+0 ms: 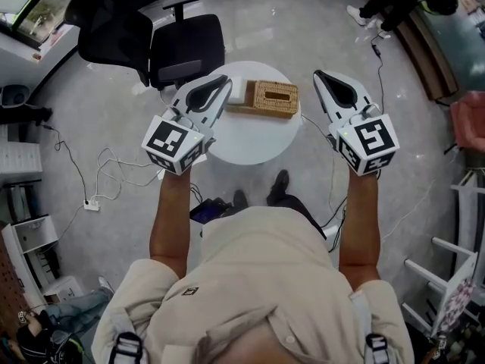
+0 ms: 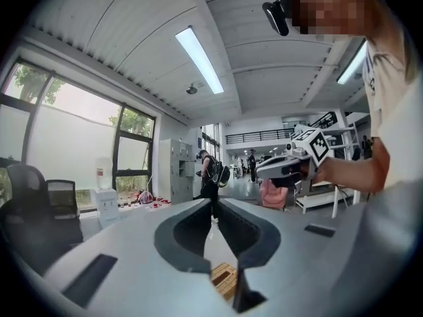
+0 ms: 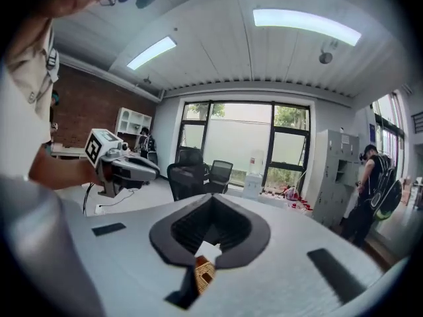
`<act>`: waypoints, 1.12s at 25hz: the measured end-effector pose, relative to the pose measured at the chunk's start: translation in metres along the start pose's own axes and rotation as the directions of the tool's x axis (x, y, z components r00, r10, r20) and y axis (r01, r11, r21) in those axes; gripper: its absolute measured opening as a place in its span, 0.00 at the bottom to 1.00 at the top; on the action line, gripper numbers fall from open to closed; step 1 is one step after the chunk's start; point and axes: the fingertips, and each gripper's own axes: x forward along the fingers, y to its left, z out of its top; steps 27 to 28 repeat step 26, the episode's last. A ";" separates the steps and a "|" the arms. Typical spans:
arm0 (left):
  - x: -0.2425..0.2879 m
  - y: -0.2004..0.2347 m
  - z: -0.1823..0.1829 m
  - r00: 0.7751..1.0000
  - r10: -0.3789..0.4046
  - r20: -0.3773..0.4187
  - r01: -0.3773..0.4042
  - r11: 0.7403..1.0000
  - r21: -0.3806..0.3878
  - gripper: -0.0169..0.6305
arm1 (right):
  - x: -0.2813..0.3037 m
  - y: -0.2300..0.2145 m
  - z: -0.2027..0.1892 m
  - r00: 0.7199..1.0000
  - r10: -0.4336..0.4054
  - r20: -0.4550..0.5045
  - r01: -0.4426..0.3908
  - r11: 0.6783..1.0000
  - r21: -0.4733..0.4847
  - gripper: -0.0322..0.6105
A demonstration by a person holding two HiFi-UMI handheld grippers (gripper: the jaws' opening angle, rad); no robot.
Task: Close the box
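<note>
Left tongs (image 1: 223, 83): jaws together, nothing between them (image 2: 217, 205); held above the left part of the desk, tips pointing away from the person.
Right tongs (image 1: 320, 76): jaws together and empty (image 3: 211, 201); held in the air just off the right rim of the desk.
Wicker box (image 1: 274, 98): tan woven weave, rectangular, with a dark oblong slot in its top; glimpsed below the jaws in both gripper views (image 2: 223, 279) (image 3: 203, 273).
Box position: on the far half of the round white desk (image 1: 250, 139), between the two tongs, touched by neither; nearer the left tips.
White object (image 1: 238, 91): against the box's left end, just beside the left tips.
Beyond: black office chair (image 1: 186, 45) behind the desk.
</note>
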 end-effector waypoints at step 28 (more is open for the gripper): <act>-0.052 -0.046 0.049 0.998 -0.016 0.059 0.013 0.998 0.064 0.08 | -0.070 0.063 0.034 0.999 -0.039 -0.015 0.038 0.994 -0.102 0.03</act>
